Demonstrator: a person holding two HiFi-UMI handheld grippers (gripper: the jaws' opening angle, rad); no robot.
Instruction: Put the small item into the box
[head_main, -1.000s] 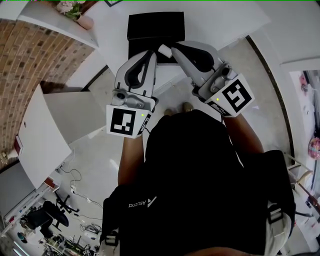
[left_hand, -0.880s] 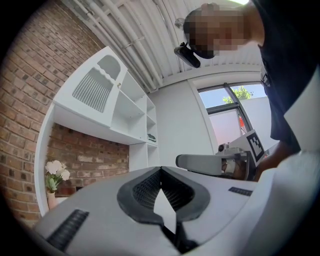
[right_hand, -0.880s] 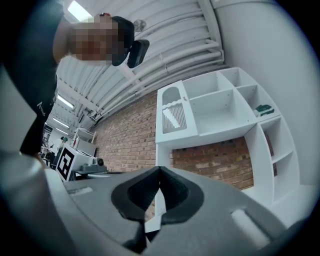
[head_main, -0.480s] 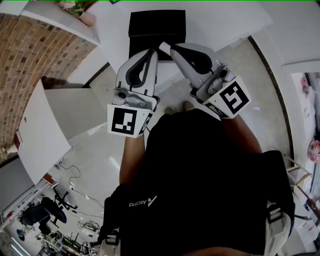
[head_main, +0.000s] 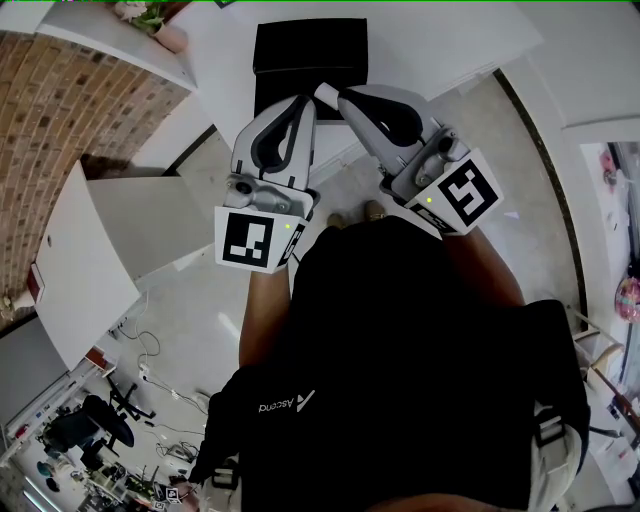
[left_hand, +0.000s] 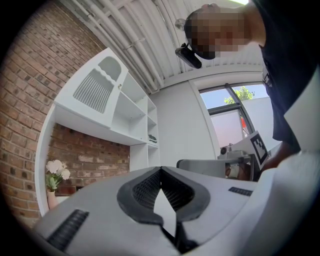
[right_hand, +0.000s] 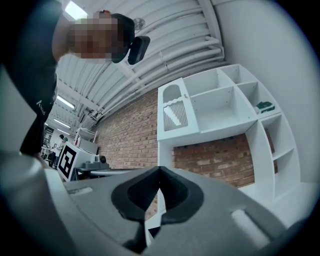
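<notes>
The left gripper (left_hand: 160, 169) has its jaws closed. The tips meet and we see nothing between the dark pads. The right gripper (right_hand: 159, 168) is the same: jaws fully together, empty. Through the gap under the tips only the room shows.

In the head view both grippers are side by side in front of the person's black shirt (head_main: 400, 350), tips close to each other and turned toward the black box (head_main: 310, 45). The box stands on the white table (head_main: 450, 40), just beyond the tips. We cannot make out the small item in any view.

Compared with one second ago, very little differs. Both grippers sit slightly higher in the head view, and the right tip is now a bit nearer to the near edge of the box. The jaws have stayed closed.

Farther out, a white shelf unit (right_hand: 225, 100) stands against a brick wall (right_hand: 130, 130).
</notes>
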